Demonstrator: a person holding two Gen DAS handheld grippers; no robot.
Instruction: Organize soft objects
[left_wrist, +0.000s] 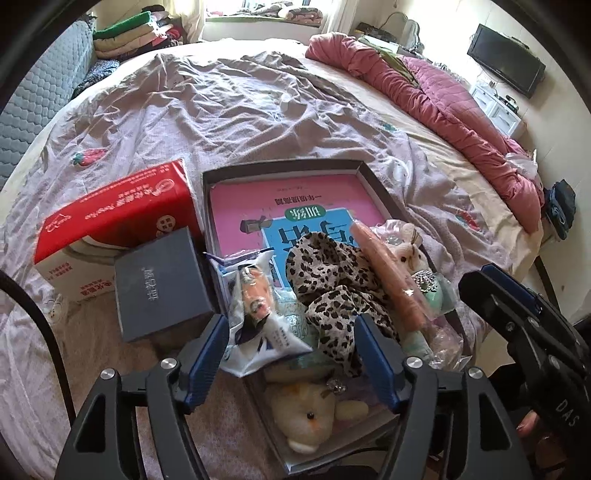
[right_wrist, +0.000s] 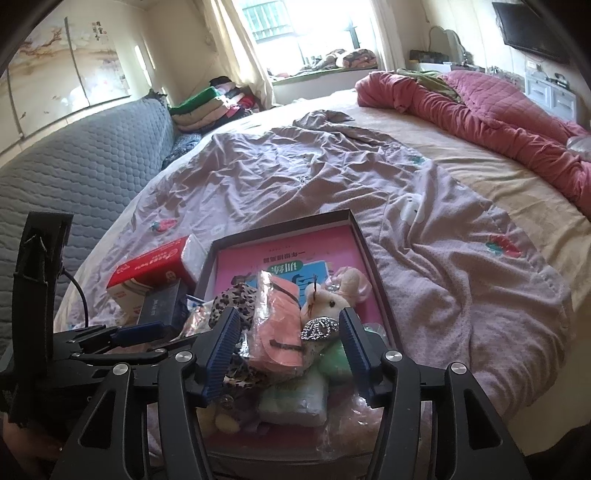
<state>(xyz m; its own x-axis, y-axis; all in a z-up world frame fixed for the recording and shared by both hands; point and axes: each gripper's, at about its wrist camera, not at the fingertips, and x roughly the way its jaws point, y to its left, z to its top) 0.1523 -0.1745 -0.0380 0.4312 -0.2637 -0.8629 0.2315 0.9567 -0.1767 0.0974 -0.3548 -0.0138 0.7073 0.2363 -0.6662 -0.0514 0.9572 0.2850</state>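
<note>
Both grippers hang over a shallow dark cardboard box tray (left_wrist: 373, 184) lying on the bed's wrinkled lilac strawberry-print sheet (left_wrist: 221, 110). Left gripper (left_wrist: 291, 354): jaws apart, nothing clamped; a white plastic snack packet (left_wrist: 255, 332) and a leopard-print fabric scarf (left_wrist: 332, 280) lie below, between the blue pads, with no contact seen. Right gripper (right_wrist: 290, 349): jaws apart, not pressing on anything; a pink cloth item in clear plastic wrap (right_wrist: 277, 321) and a small cream plush rabbit with a rhinestone bow (right_wrist: 332, 302) sit in the gap. All soft items are heaped in the near end of the tray, on top of a pink and blue paperback book (left_wrist: 295, 206). A pale yellow plush bear (left_wrist: 306, 417) lies at the tray's nearest edge. Left of the tray, touching it: a red and white tissue box (left_wrist: 118, 210) and a dark grey rectangular box (left_wrist: 159, 284). A rumpled pink quilt (left_wrist: 424, 92) lies along the bed's far right.
</note>
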